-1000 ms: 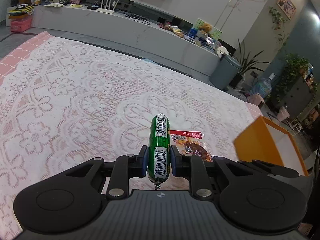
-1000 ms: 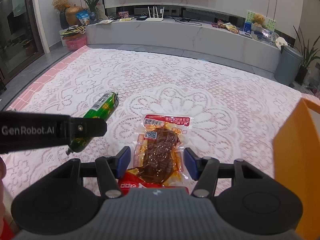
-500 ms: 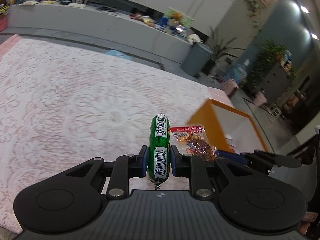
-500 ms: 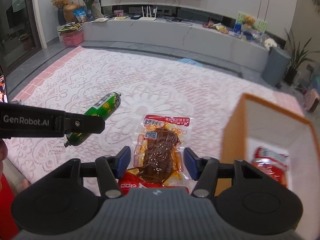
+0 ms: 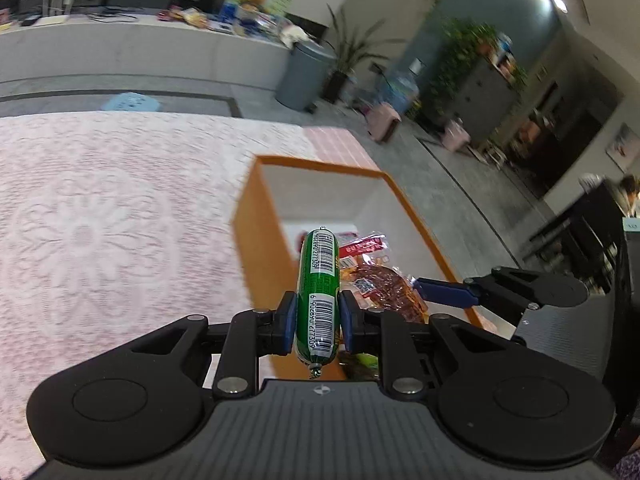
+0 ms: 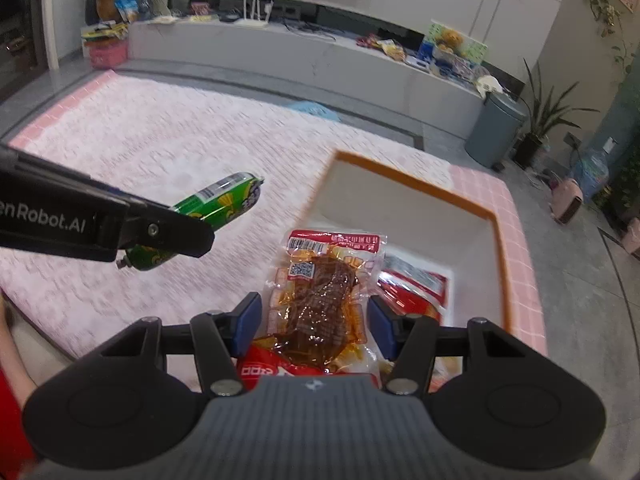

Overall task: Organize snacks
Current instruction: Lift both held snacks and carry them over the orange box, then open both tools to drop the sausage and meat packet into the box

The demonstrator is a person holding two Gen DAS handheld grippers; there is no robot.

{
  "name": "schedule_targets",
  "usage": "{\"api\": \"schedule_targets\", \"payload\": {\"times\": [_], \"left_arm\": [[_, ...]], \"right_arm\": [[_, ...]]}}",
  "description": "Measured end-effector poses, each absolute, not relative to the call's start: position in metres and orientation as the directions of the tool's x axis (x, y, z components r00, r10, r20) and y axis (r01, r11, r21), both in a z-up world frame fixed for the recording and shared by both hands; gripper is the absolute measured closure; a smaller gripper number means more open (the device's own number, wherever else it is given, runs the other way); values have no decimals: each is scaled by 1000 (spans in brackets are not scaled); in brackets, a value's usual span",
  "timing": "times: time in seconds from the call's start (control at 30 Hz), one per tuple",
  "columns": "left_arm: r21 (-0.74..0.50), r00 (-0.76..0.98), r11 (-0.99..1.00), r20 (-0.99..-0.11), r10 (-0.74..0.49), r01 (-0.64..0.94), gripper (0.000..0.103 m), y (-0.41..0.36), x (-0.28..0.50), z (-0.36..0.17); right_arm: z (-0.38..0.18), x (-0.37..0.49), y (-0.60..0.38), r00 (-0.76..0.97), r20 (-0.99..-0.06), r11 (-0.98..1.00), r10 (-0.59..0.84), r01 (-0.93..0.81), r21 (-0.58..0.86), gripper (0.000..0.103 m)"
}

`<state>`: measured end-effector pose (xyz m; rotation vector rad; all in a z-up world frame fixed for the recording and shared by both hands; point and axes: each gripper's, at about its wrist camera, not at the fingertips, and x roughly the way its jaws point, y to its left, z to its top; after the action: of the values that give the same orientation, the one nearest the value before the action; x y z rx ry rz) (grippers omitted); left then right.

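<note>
Over the box: both grippers, each carrying a snack, above a table with a pink lace cloth (image 6: 168, 132)
Left gripper (image 5: 316, 322): jaws clenched on the sausage, blue pads pressing both its sides
Sausage (image 5: 318, 292): green wrapper, white barcode labels, pointing forward along the fingers; tied end toward the camera; its far tip lines up with the box interior in the left view
Sausage, right view (image 6: 216, 206): tilted, far end higher, held by the left gripper (image 6: 160, 236) that enters from the left edge, over the cloth just left of the box
Right gripper (image 6: 314, 322): jaws part-way apart, grasping the meat pack by its edges
Meat pack (image 6: 320, 296): clear vacuum pouch, brown meat, red header strip with barcode, QR sticker; overlaps the near-left corner of the box
Meat pack, left view (image 5: 380, 280): just right of the sausage, with a blue finger of the right gripper (image 5: 444, 294) beside it
Red wrapper (image 6: 272, 370): under the meat pack near the right gripper body; cannot tell whether it is also gripped
Box (image 6: 500, 240): orange outside, white inside, open top, at the right end of the table
Box, left view (image 5: 256, 216): orange wall and rim facing the camera
Box contents: red packet (image 6: 416, 288) lying on the bottom
Background: grey bin (image 6: 494, 130), long low counter (image 6: 280, 52) with clutter, potted plants
Person: bit of red sleeve (image 6: 10, 420) at the lower left edge of the right view
</note>
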<state>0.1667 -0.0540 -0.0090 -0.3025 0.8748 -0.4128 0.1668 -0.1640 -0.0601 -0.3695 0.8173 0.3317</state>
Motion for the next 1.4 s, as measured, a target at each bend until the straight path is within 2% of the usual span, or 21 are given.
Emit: {"api": "schedule_targets", "payload": {"times": [0.5,1.0,1.23,1.4], "left_arm": [[-278,458,877,-768,-448,391,79,-141,206,-41],[-91,407,860,-853,-327,502,79,-177,211,-70],[-68,379,848,-874,-305,526,78,-182,213,-72],[-49,392,849,-872,-294,527,73,-181,213,-69]], "right_arm": [[-98,201,-225,523,-847,883,93,-437,-172,46],[-127,221,-230,430,-898,861,91,-487,-146,45],[-136,227,-226,389,-917,858,83,-496,-133,42],[-134,225,-224,379,-922,852,76,-505,-138,40]]}}
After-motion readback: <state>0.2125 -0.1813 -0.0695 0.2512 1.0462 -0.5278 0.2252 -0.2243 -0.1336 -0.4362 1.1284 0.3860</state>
